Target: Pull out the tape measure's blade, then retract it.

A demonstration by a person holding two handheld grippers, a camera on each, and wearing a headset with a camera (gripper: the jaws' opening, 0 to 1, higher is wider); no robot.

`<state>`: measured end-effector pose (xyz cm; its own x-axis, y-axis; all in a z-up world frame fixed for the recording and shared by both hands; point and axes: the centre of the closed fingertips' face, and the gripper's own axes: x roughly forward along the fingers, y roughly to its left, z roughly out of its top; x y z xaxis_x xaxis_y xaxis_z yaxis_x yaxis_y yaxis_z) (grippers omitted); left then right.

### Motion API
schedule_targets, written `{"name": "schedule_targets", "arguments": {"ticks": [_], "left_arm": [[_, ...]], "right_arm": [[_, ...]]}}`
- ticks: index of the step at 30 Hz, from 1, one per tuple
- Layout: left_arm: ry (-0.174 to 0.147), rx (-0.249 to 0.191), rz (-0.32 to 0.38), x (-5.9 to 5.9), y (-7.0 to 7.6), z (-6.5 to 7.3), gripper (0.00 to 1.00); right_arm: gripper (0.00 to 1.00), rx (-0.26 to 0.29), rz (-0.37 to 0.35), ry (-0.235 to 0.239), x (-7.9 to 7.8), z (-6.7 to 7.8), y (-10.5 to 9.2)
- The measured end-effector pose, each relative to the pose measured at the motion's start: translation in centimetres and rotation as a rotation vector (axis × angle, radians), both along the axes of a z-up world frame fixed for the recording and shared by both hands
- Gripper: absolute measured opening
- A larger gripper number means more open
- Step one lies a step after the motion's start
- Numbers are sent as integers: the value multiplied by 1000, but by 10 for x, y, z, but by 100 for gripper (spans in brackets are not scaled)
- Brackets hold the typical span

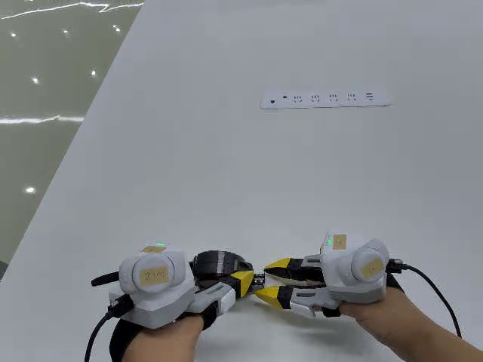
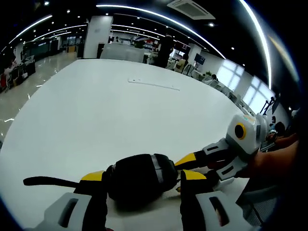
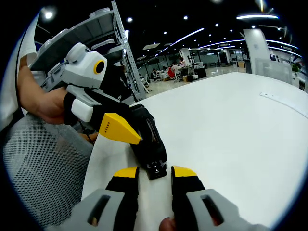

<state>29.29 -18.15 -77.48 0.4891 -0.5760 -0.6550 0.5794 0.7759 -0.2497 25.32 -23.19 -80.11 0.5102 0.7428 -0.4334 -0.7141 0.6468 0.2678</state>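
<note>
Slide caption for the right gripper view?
Open right gripper frames the tip of the tape measure clamped in the left gripper.

Surface (image 1: 226,151): broad, white, matte; a white power strip (image 1: 326,99) lies far out on it.
Floor (image 1: 45,90): glossy grey-green, mirroring lamps.
Ceiling: dark, with long light strips (image 2: 159,17) and spots.
Windows (image 2: 250,91): bright, on one side.
Furniture: grey metal rack (image 3: 122,48), mesh chair (image 3: 43,168).

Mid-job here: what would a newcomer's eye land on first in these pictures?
The black tape measure near the front edge of the white workbench, gripped between the left gripper's yellow-tipped jaws. The right gripper faces it, jaws open on either side of the blade's tip. Farther back lies a white power strip.
</note>
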Motion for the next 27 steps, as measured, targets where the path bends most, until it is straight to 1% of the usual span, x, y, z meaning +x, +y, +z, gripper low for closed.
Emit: {"name": "schedule_targets", "arguments": {"ticks": [4, 8, 11, 14, 15, 16, 18, 21, 24, 26, 27], "left_arm": [[-6, -5, -12, 1, 0, 5, 59], [-16, -7, -31, 0, 0, 9, 59], [-36, -8, -55, 0, -1, 14, 59], [-56, -8, -85, 0, -2, 18, 59], [-62, -10, -95, 0, -2, 20, 59], [-67, -16, -104, 0, -3, 22, 59], [-66, -11, -116, -1, -2, 23, 59], [-75, -5, -140, -2, 0, 26, 59], [-73, -20, -153, -5, 2, 29, 60], [-87, -11, -171, -6, 4, 31, 61], [-88, -16, -175, -7, 5, 33, 61]], "right_arm": [[30, 4, -17, 5, -1, 6, -6], [34, -10, -22, -2, -4, 11, -11], [37, -20, -30, -10, -6, 17, -17], [40, -15, -51, 3, -9, 23, -23], [41, -22, -57, 5, -10, 24, -26], [41, -31, -62, -4, -12, 25, -29], [42, -31, -73, -2, -14, 29, -33], [45, -40, -93, -3, -18, 34, -40], [48, -51, -118, -5, -21, 38, -48], [50, -51, -130, -2, -23, 41, -52], [50, -53, -140, -4, -26, 43, -54]]}}
